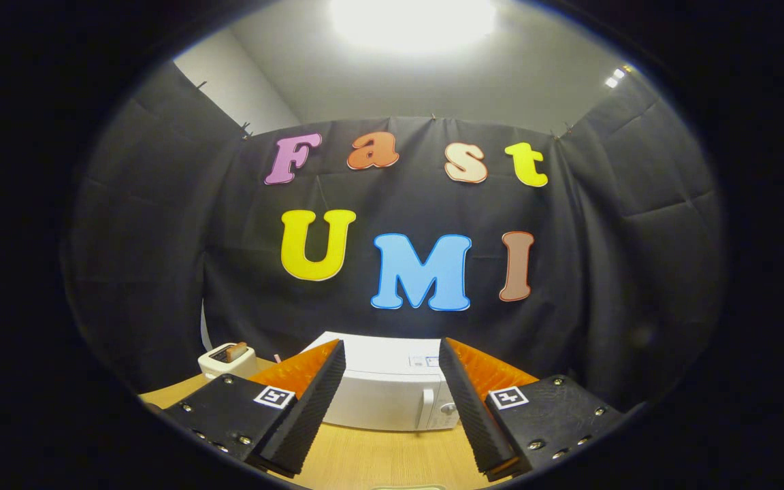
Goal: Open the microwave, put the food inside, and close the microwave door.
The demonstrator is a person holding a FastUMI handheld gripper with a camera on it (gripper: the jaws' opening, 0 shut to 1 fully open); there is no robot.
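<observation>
Gripper view puts the white box-shaped microwave (pixel 392 391) straight ahead of my tongs (pixel 392 408) on the pale wooden table (pixel 378 456), door shut, its upright white handle (pixel 426 407) nearer my right finger. My fingers stand wide apart, holding nothing. Off beyond my left finger sits a small white toaster (pixel 227 359) with toast in it.

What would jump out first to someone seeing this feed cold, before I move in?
The white microwave stands on the wooden table just beyond the open gripper, framed between its two fingers, door closed with the handle toward its right side. Off to its left, beyond the left finger, sits a small white toaster with a slice of bread sticking out of its top. Above, a bright ceiling light glares over the booth.
</observation>
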